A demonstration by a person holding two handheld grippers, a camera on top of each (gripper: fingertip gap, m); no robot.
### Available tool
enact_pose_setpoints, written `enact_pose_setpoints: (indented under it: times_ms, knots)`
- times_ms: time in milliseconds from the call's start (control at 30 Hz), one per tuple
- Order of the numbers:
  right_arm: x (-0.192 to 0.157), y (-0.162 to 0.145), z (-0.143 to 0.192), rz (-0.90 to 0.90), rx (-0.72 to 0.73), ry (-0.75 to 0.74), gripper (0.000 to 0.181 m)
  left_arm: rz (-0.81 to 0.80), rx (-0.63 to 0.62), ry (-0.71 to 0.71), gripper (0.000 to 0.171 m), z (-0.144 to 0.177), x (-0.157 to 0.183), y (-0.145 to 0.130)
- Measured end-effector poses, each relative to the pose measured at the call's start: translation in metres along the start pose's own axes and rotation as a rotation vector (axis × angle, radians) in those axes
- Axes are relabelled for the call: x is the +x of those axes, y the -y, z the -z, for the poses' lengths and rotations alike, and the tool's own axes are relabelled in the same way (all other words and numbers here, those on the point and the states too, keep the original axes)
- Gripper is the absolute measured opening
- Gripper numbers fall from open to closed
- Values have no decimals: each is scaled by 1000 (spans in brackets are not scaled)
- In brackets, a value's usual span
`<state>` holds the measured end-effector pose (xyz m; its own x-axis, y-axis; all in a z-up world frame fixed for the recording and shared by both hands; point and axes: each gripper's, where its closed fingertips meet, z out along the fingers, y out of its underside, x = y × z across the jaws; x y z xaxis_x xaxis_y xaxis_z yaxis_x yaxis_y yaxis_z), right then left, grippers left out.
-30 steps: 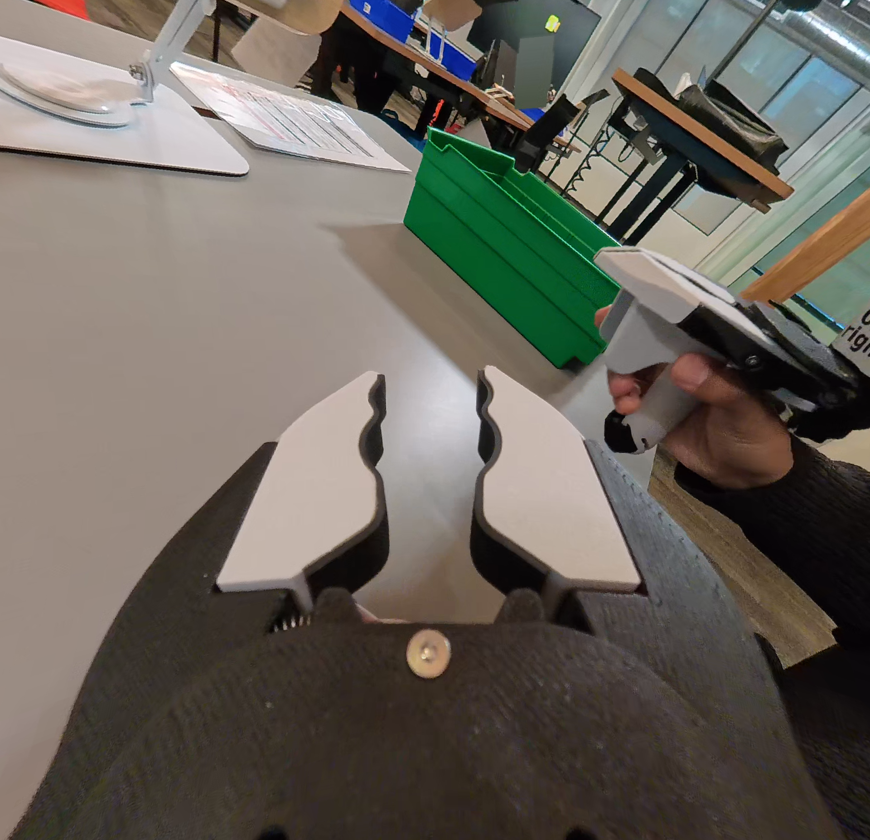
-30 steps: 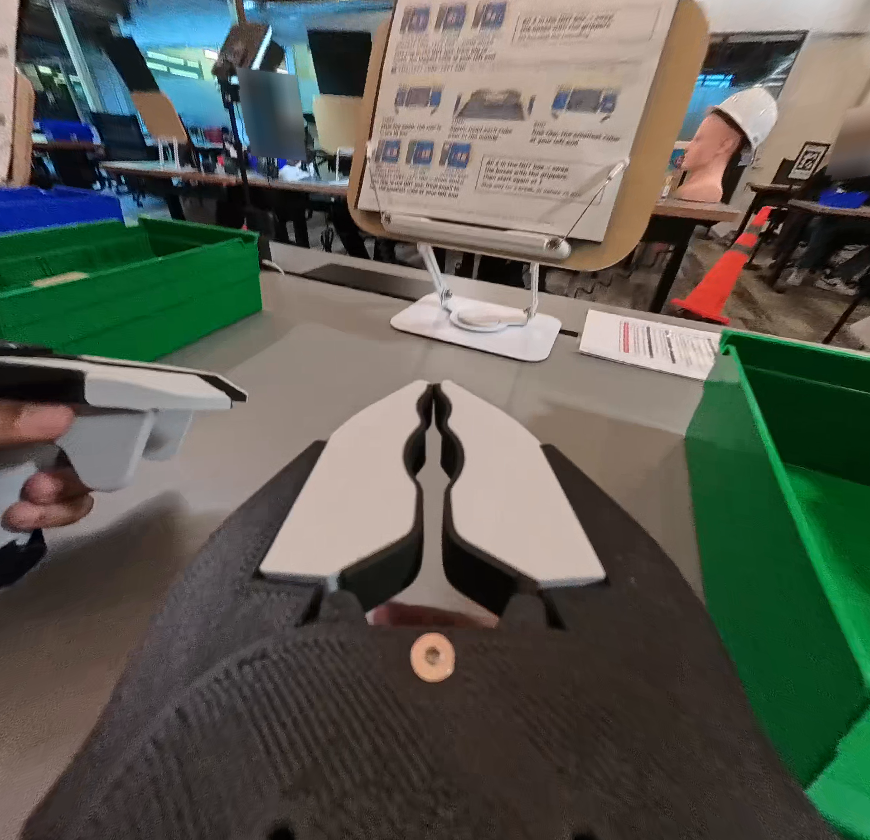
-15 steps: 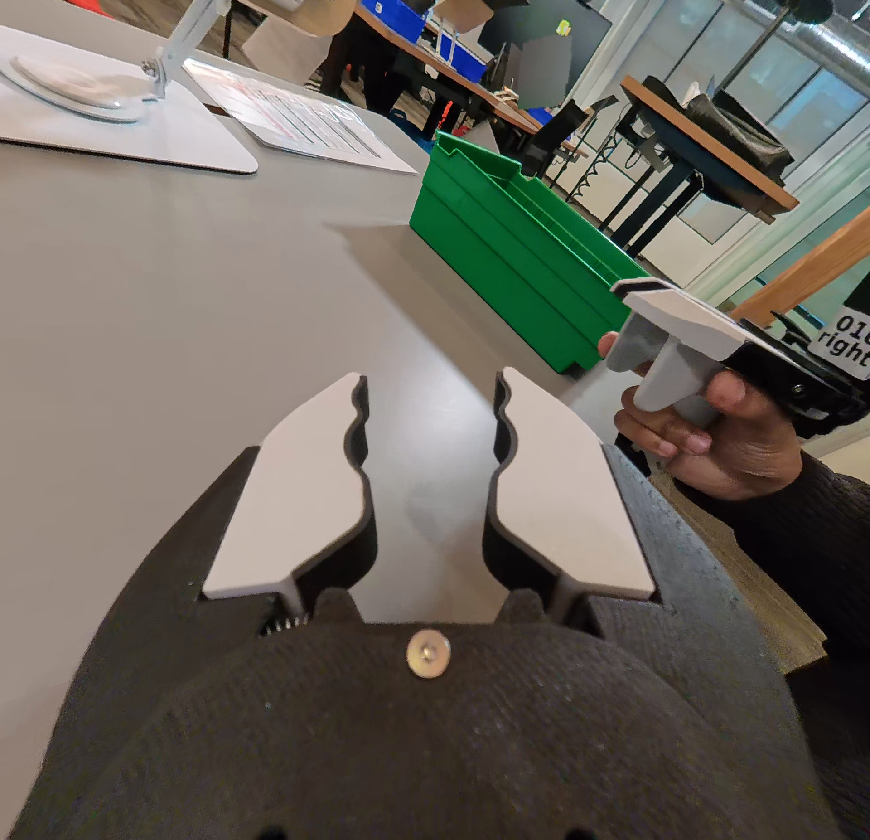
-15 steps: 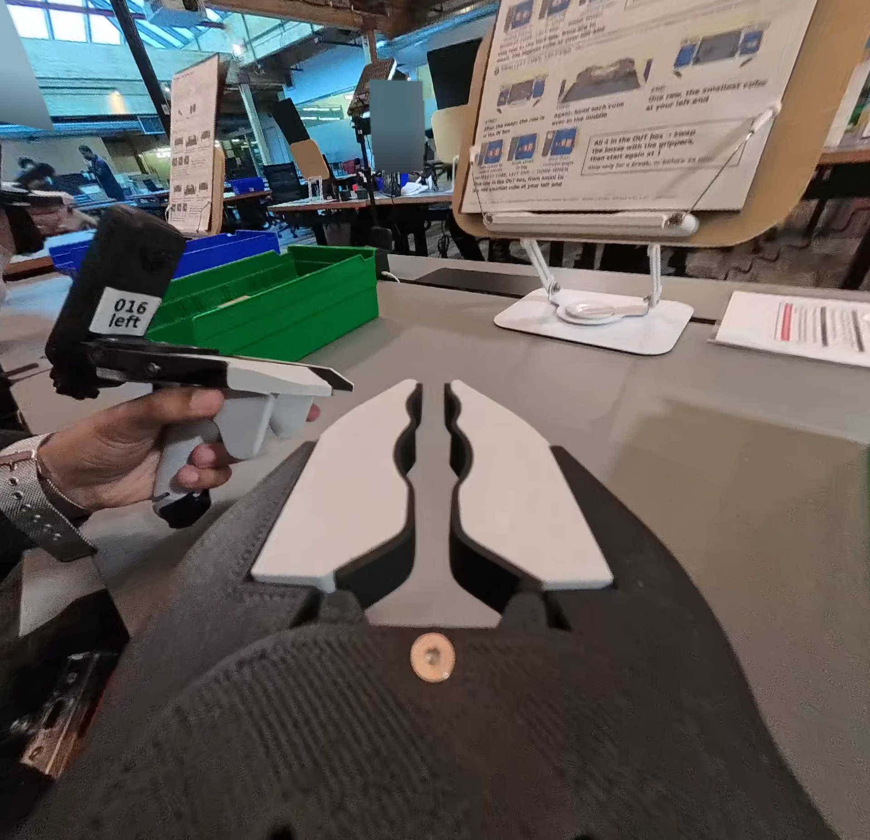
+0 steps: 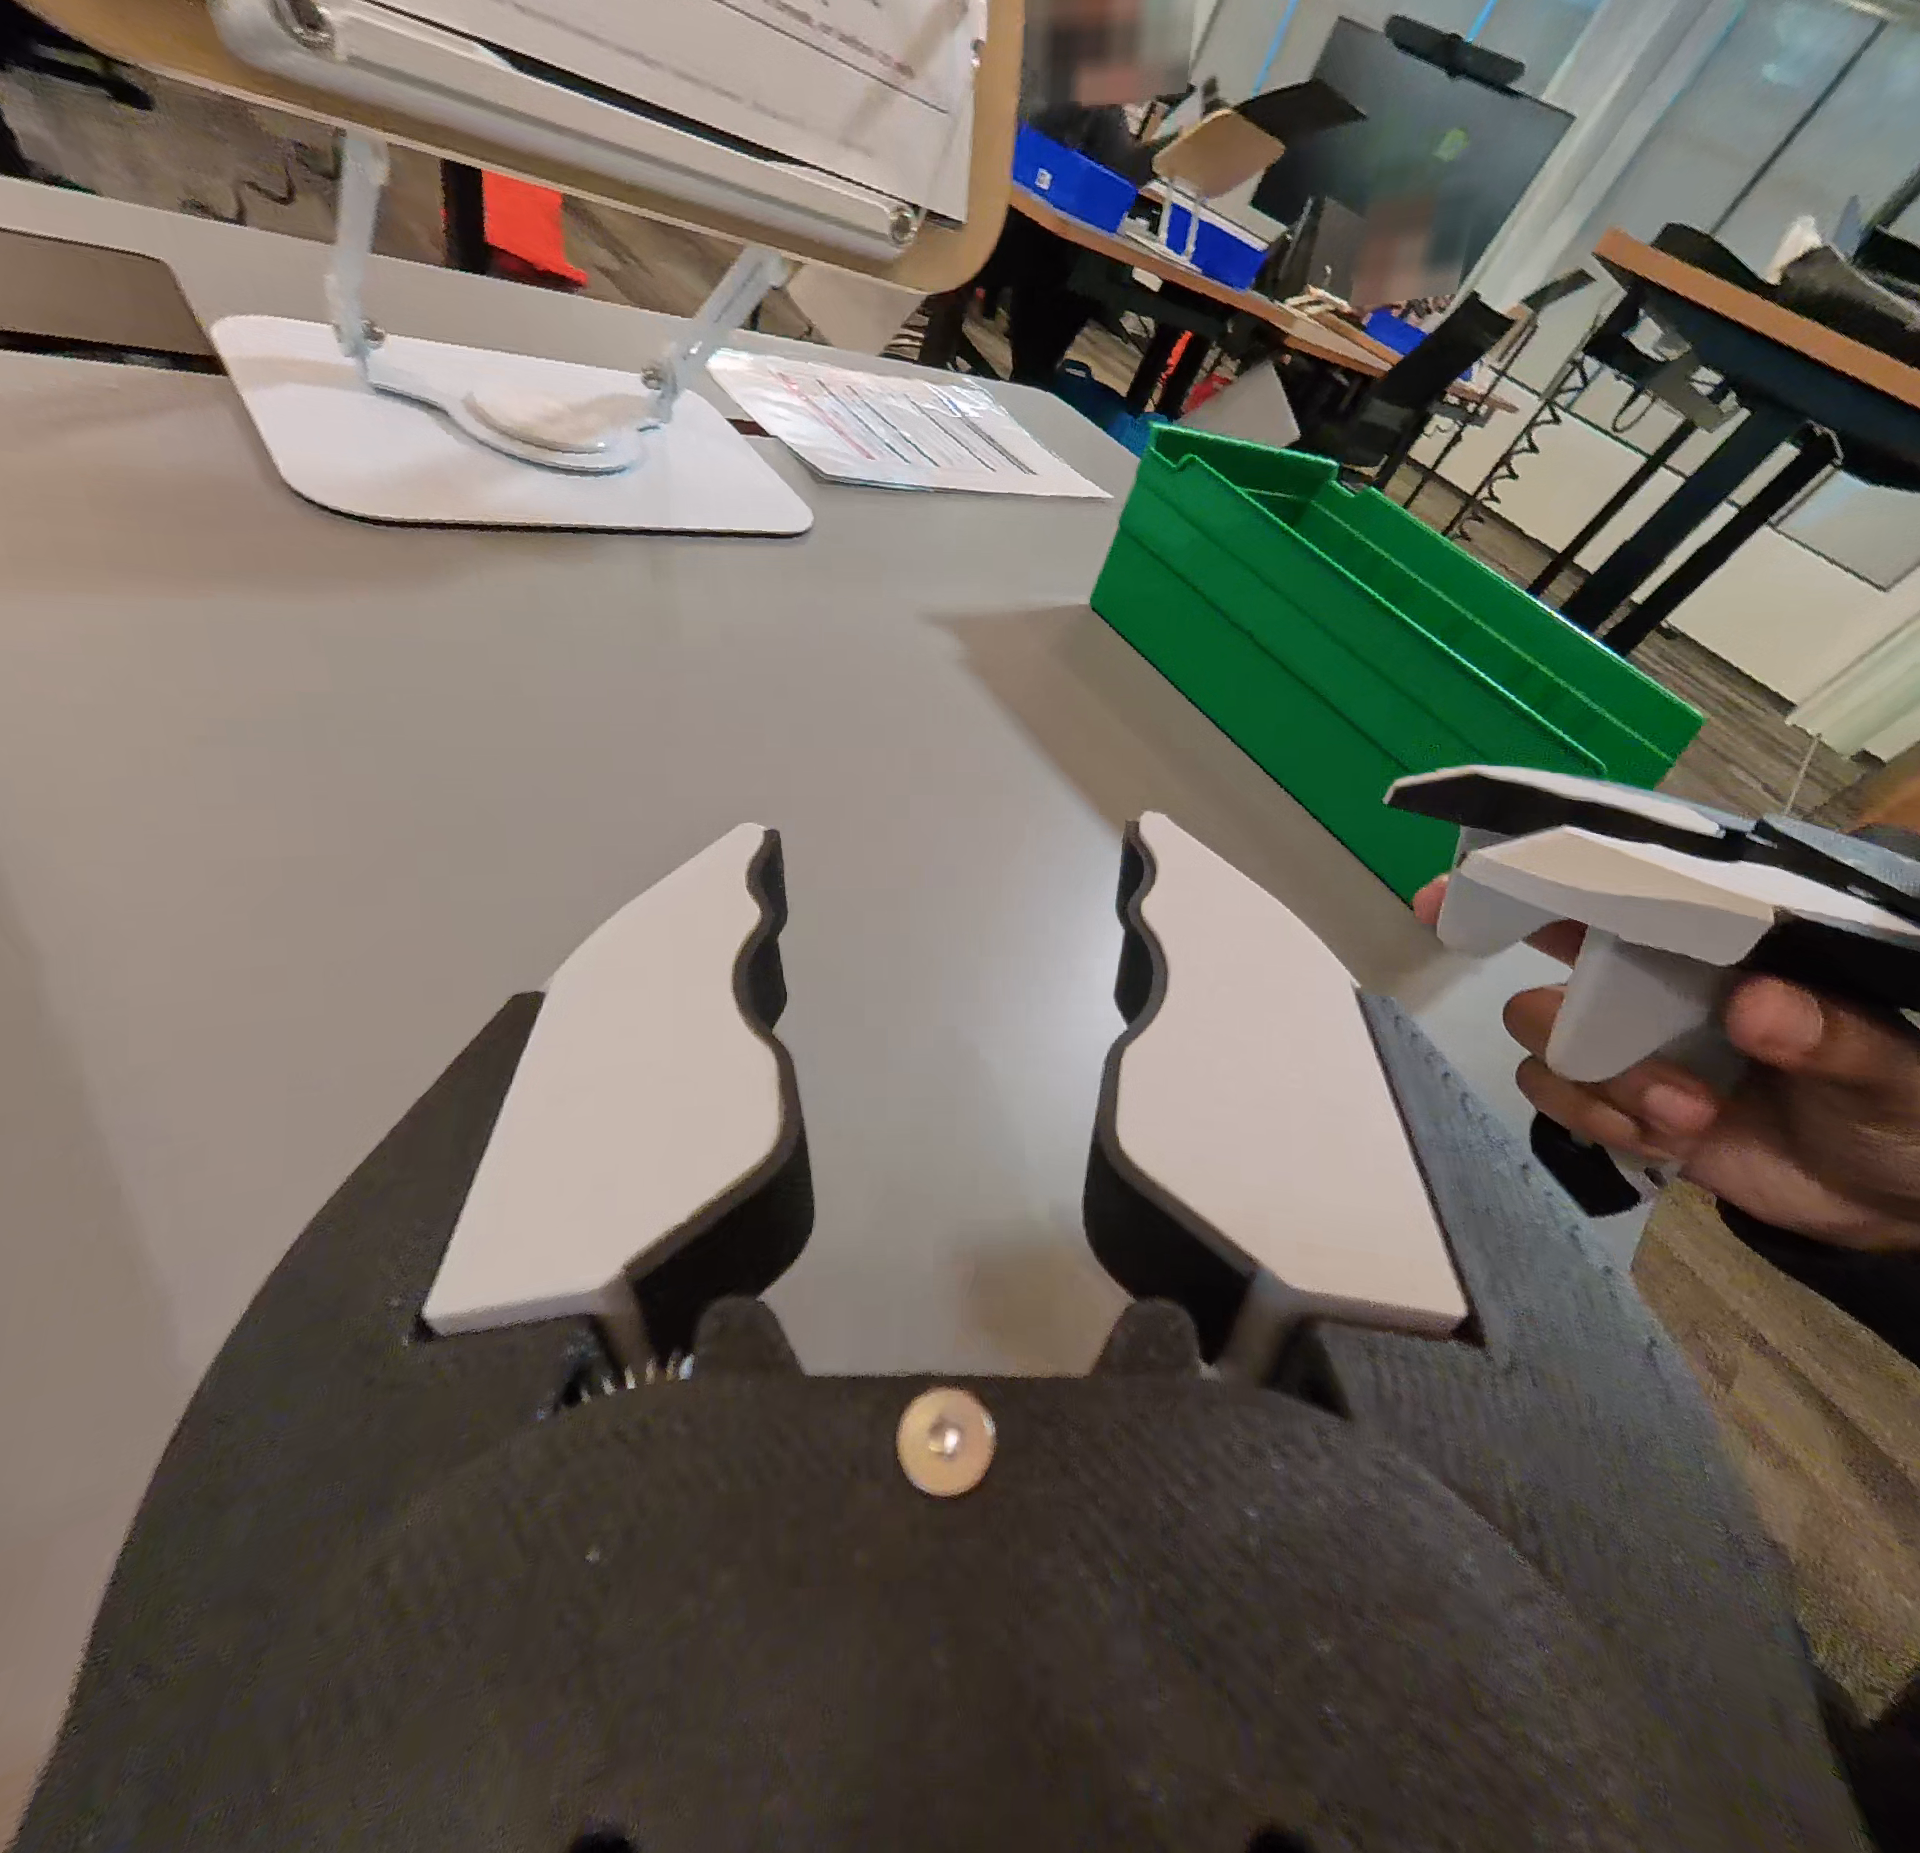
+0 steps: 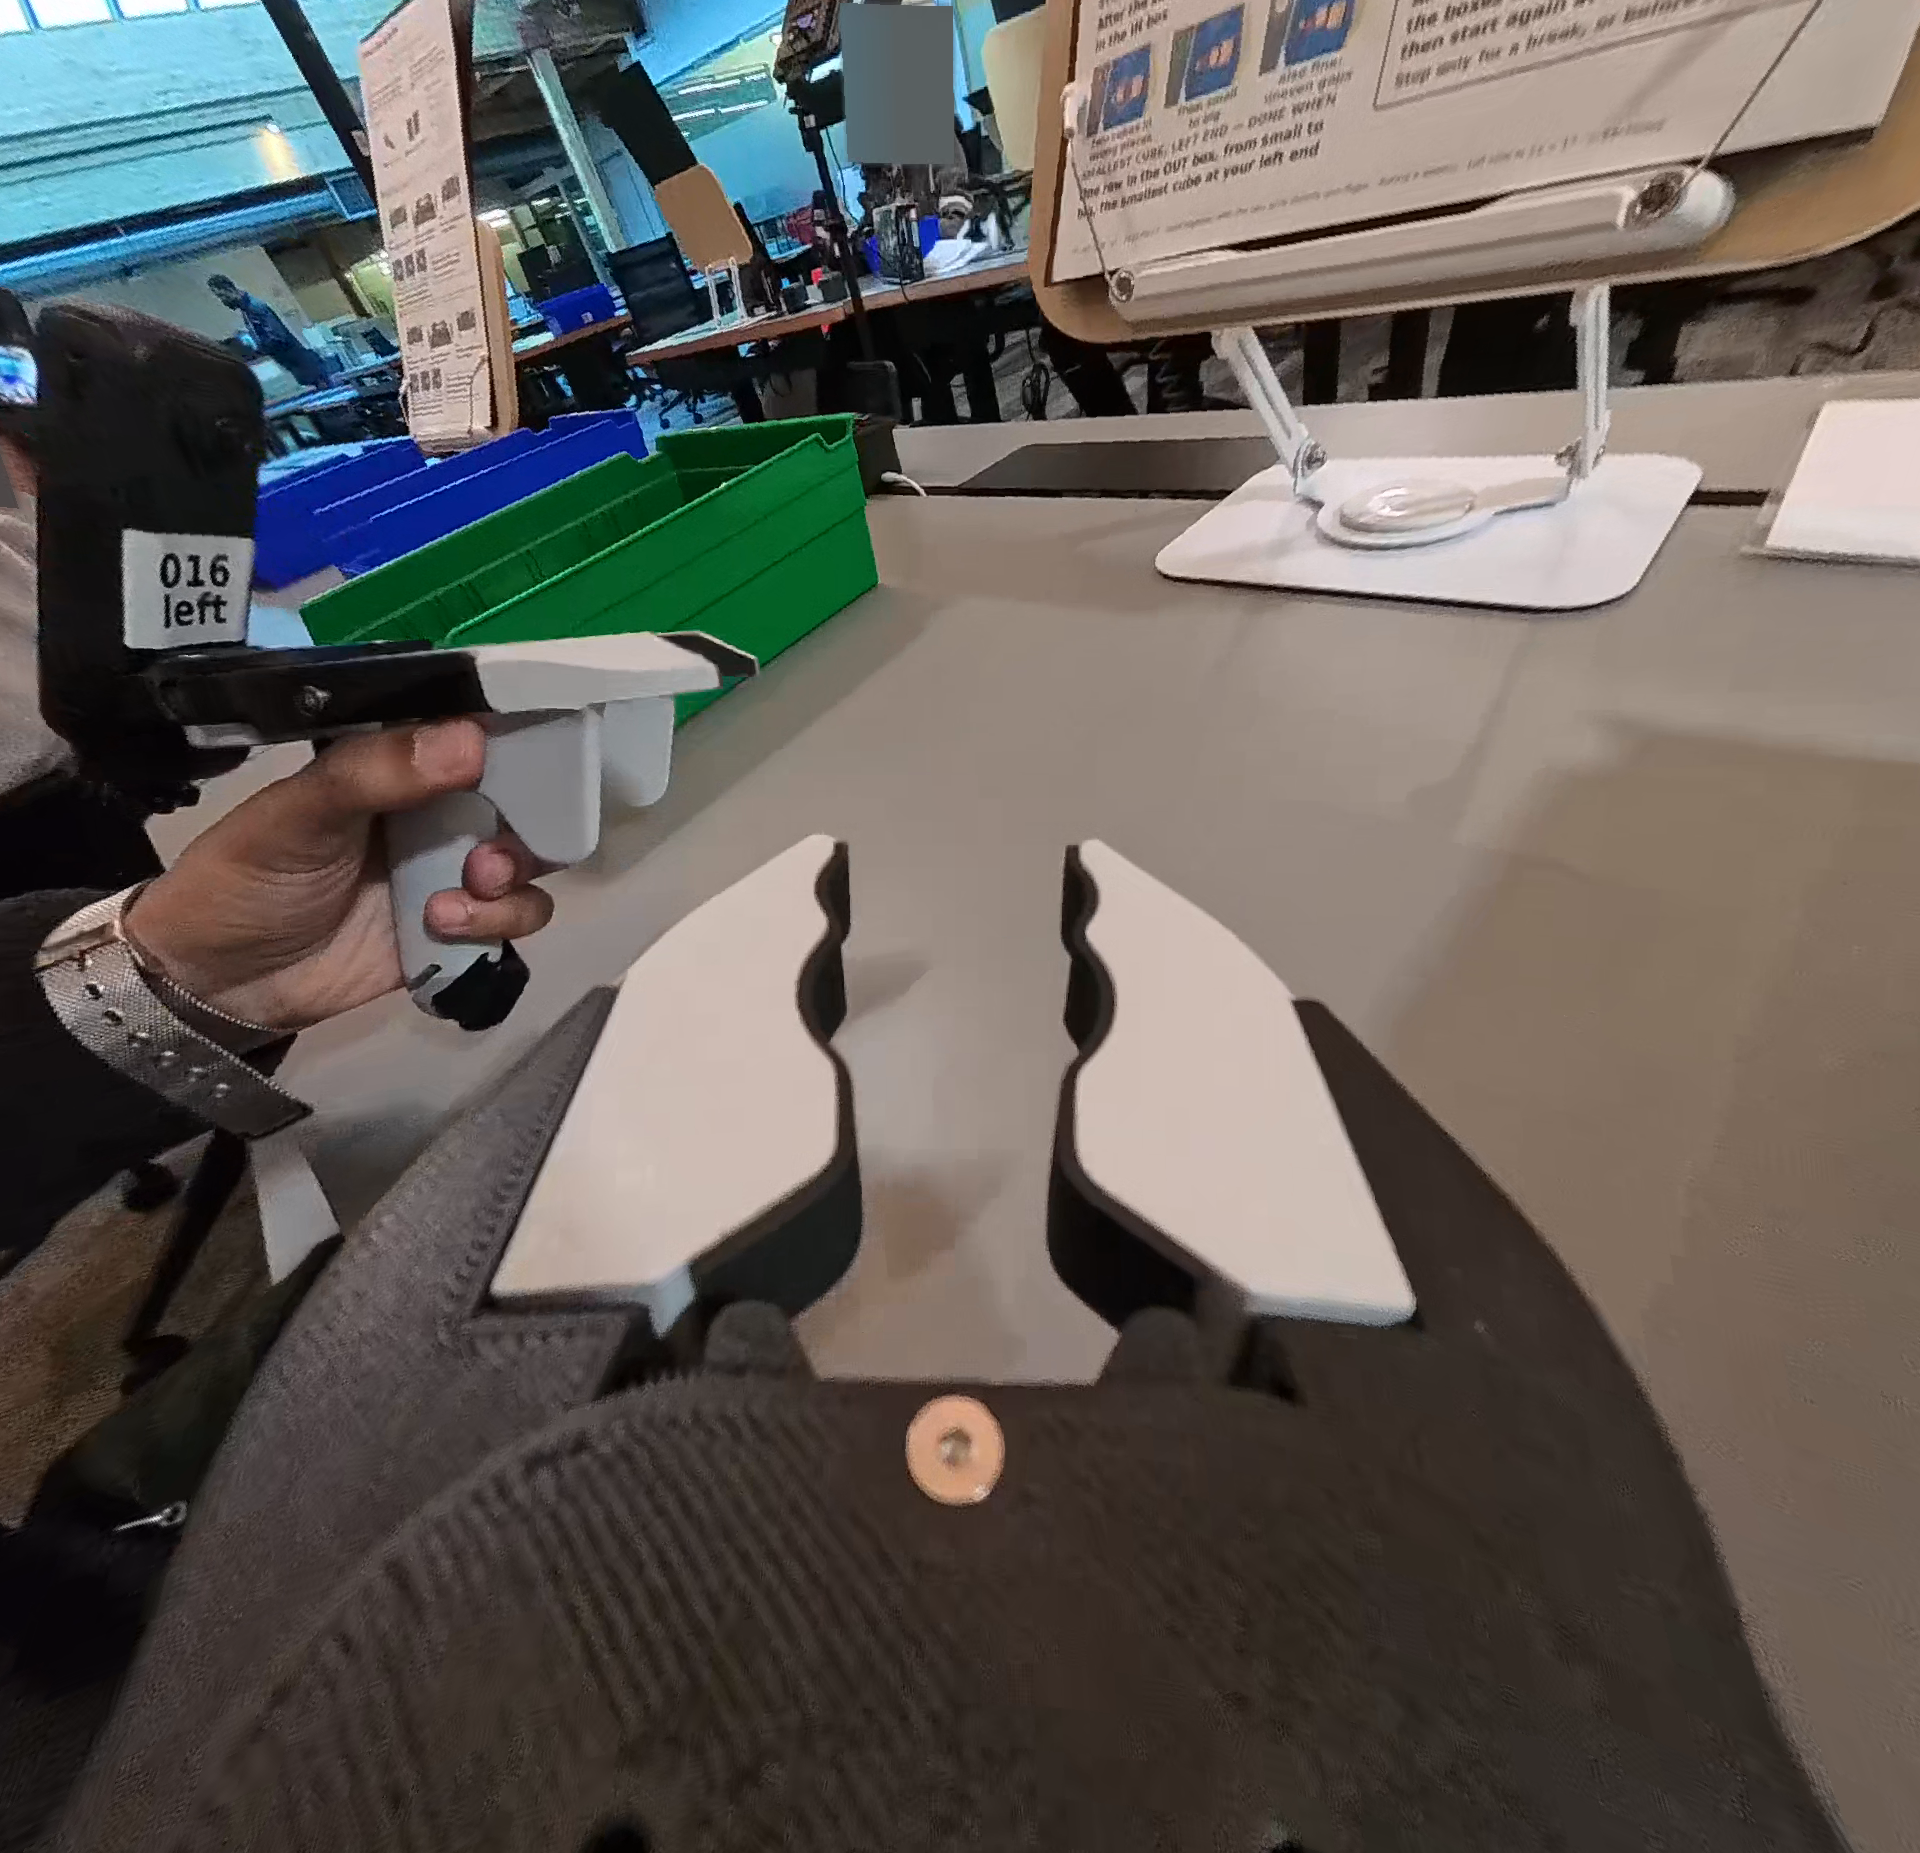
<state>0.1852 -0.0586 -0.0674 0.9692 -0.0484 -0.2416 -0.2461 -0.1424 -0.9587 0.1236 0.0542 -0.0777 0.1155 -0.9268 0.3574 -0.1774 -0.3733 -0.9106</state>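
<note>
My left gripper is open and empty, held over the bare grey table. My right gripper is open and empty over the same table. The right gripper also shows at the right of the left wrist view, held by a hand. The left gripper shows at the left of the right wrist view, held by a hand. A green bin stands on the table's right side. Another green bin stands on its left side.
A white stand holding an instruction board stands at the table's far middle, also in the right wrist view. A printed sheet lies beside it. Blue bins and other desks are behind.
Both grippers have opened wider. The left wrist view has swung left to face the stand. The right wrist view has swung left, so the right-hand green bin has left its frame.
</note>
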Motion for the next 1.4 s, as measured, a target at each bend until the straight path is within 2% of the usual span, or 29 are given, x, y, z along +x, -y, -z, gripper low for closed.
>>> enact_pose_setpoints:
  times_ms: [167,333,367,400,500,567,633,700,800,900,1033,1133,1400]
  knots:
    - [1,-4,-2,-63,-18,16,45,43,12,10,61,2,-8,4]
    - [6,-18,-5,-34,-93,-24,50,29,21,26,60,5,-11,9]
    - [7,-22,-6,-23,-119,-33,51,18,29,47,62,7,-14,13]
    - [9,-27,-7,-15,-147,-47,51,20,40,95,73,11,-20,18]
    - [15,-40,-8,-27,-213,-64,49,41,129,201,87,40,-34,48]
    - [17,-42,-8,-72,-217,-56,48,5,193,316,86,70,-55,66]
    - [18,-39,-8,-124,-194,-42,46,-53,219,453,85,102,-83,74]
    - [17,-37,-9,-162,-180,-21,43,-85,165,573,82,125,-114,64]
    - [11,-44,-12,-166,-207,6,42,-28,-47,587,64,133,-139,23]
    - [11,-51,-14,-103,-244,-18,41,84,-42,520,42,130,-140,13]
    - [11,-53,-15,-65,-253,-33,39,50,-101,568,30,133,-151,5]
    - [13,-54,-16,-99,-248,-32,38,69,-107,533,16,130,-145,3]
    - [13,-54,-18,-202,-232,-12,35,81,-143,520,17,137,-140,-3]
